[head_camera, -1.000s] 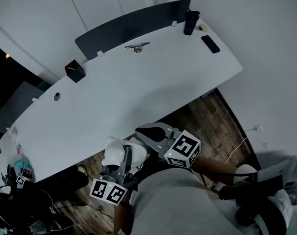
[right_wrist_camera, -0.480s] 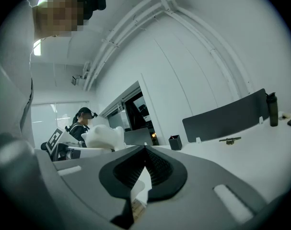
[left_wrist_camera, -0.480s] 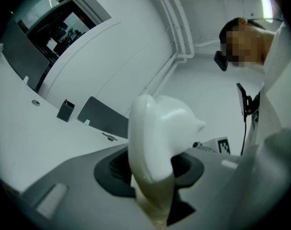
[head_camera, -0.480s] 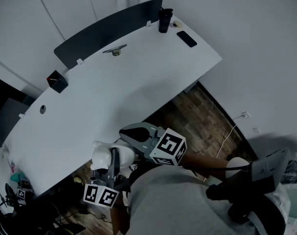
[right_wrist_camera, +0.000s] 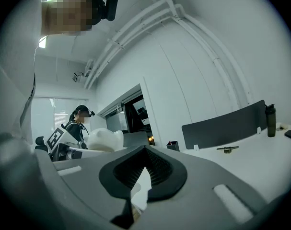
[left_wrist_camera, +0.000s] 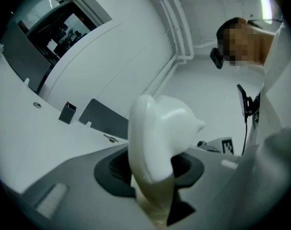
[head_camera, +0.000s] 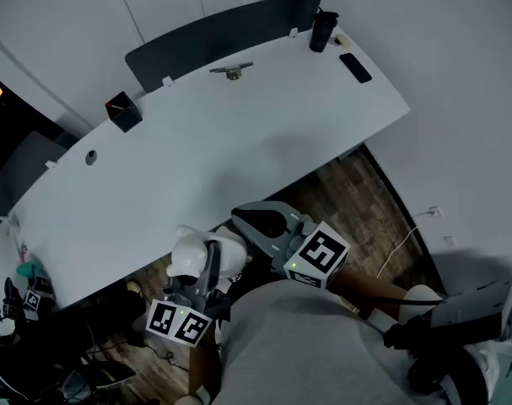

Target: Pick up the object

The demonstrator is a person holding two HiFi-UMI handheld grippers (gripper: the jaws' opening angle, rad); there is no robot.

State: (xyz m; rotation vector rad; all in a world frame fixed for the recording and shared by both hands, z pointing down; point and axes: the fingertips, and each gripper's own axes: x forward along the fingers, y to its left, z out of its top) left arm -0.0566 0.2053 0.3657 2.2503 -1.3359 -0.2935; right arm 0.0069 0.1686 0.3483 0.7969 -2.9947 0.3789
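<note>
A white, rounded, tooth-like object [head_camera: 191, 260] sits between the jaws of my left gripper [head_camera: 207, 267], which is shut on it. It is held close to my body, below the near edge of the white desk [head_camera: 222, 159]. In the left gripper view the white object [left_wrist_camera: 159, 138] fills the middle, gripped at its lower end by the left gripper [left_wrist_camera: 155, 181]. My right gripper [head_camera: 260, 223] hangs just to the right of it, shut and empty. The right gripper view shows the right gripper [right_wrist_camera: 144, 174] with its dark pads together and the white object [right_wrist_camera: 104, 139] off to the left.
On the desk's far side stand a dark divider panel [head_camera: 222, 32], a black pen holder [head_camera: 122, 112], a small metal piece [head_camera: 231, 72], a black bottle [head_camera: 322, 30] and a phone [head_camera: 355, 67]. Wooden floor [head_camera: 357, 201] lies below. Another person [right_wrist_camera: 80, 121] stands far off.
The head view has swung, so the desk shifts in the picture. Both grippers stay near my body, the left still shut on the white object, the right still shut.
</note>
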